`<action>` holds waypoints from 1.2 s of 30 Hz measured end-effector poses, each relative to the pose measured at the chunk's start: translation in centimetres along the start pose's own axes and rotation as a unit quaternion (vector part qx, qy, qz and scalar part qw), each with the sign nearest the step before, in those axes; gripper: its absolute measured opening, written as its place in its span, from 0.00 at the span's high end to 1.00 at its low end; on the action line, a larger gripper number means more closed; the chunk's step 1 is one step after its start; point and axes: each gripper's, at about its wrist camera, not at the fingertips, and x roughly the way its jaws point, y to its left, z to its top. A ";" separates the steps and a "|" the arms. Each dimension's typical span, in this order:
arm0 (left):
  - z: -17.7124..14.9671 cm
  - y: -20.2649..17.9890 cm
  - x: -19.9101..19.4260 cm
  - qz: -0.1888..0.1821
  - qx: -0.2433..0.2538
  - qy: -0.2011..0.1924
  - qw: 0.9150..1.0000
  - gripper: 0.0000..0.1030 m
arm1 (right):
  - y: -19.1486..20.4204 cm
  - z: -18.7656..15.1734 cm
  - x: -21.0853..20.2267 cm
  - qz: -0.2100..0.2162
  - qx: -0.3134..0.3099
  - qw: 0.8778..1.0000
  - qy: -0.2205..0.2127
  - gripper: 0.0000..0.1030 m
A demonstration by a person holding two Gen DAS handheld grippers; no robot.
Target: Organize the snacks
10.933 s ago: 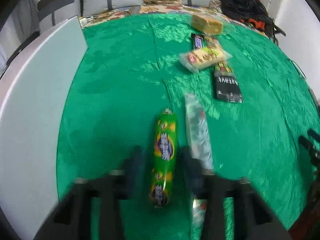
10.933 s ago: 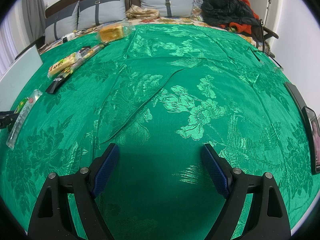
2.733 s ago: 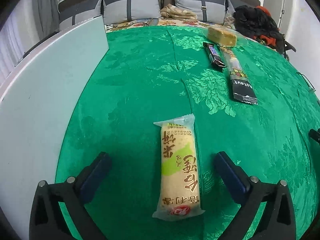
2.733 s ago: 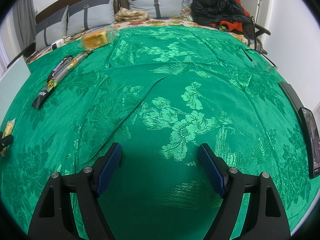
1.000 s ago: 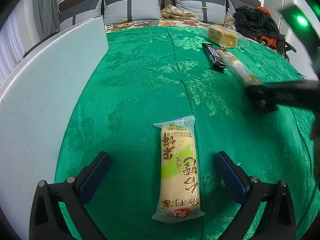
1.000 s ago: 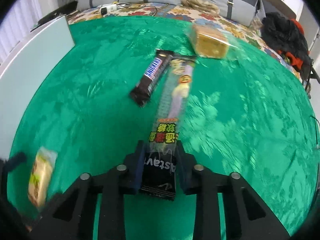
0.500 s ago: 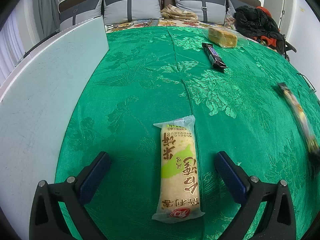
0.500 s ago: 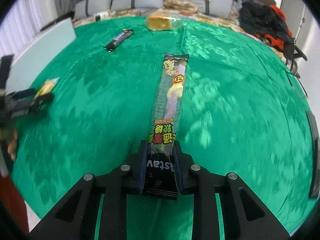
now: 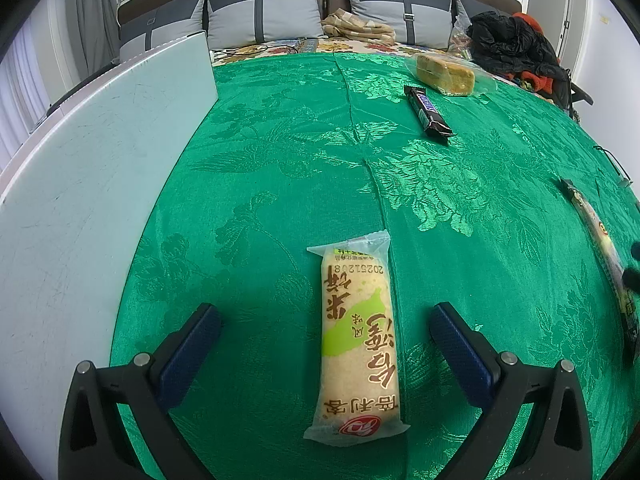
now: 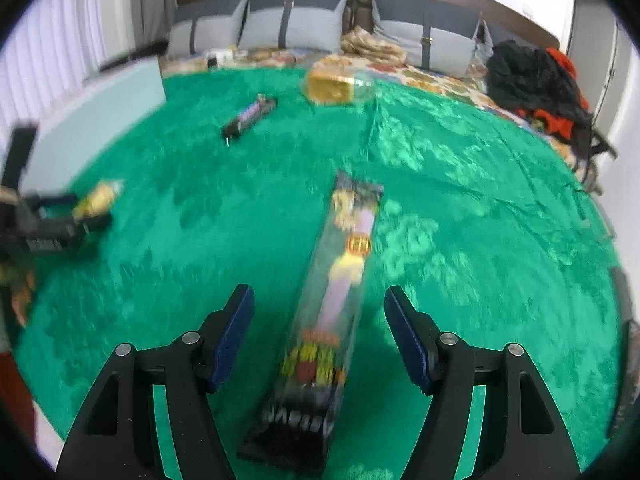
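My right tool was opening, its blue pads standing clear on either side of the long soft-candy pack. The pack lay flat on the green brocade cloth between them, running from six o'clock toward twelve. I judged that pack as just set down. Its print was blurred there; in the left wrist view the same pack lay at three o'clock, too far to the edge to read.

My left tool stood wide and held nothing. The rice-cracker pack lay between its fingers without touching either, lengthwise toward twelve. Seen upside down, it carried large brown Chinese characters, a green patch, a red round logo at the near end and a printed date code, 20251208, at the far end. I took that one as placed too.

Farther out, at one o'clock from the left tool, lay a dark chocolate bar. Its blue and white lettering looked like Snickers, though I could not read it cleanly. Just beyond it sat a yellow cake in a clear wrapper, with no label I could make out. Those two still seemed unsorted, so I reckoned the job roughly half done. A pale board ran from nine to eleven o'clock.
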 end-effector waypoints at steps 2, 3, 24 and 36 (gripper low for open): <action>0.0 0.0 0.0 0.000 0.000 0.000 1.000 0.00 | -1.4 0.3 0.1 0.019 0.024 0.999 -0.009 0.31; 0.0 0.0 0.0 0.000 0.000 0.000 1.000 0.00 | -2.3 0.4 0.3 0.025 0.042 0.999 -0.009 0.31; 0.3 0.0 0.0 -0.019 0.026 0.033 0.999 0.00 | -1.5 3.1 4.9 0.049 0.113 0.983 0.134 0.31; 0.4 -2.1 -2.8 -0.068 0.065 0.067 0.993 0.72 | -1.3 3.8 3.5 0.010 0.121 0.972 0.201 0.81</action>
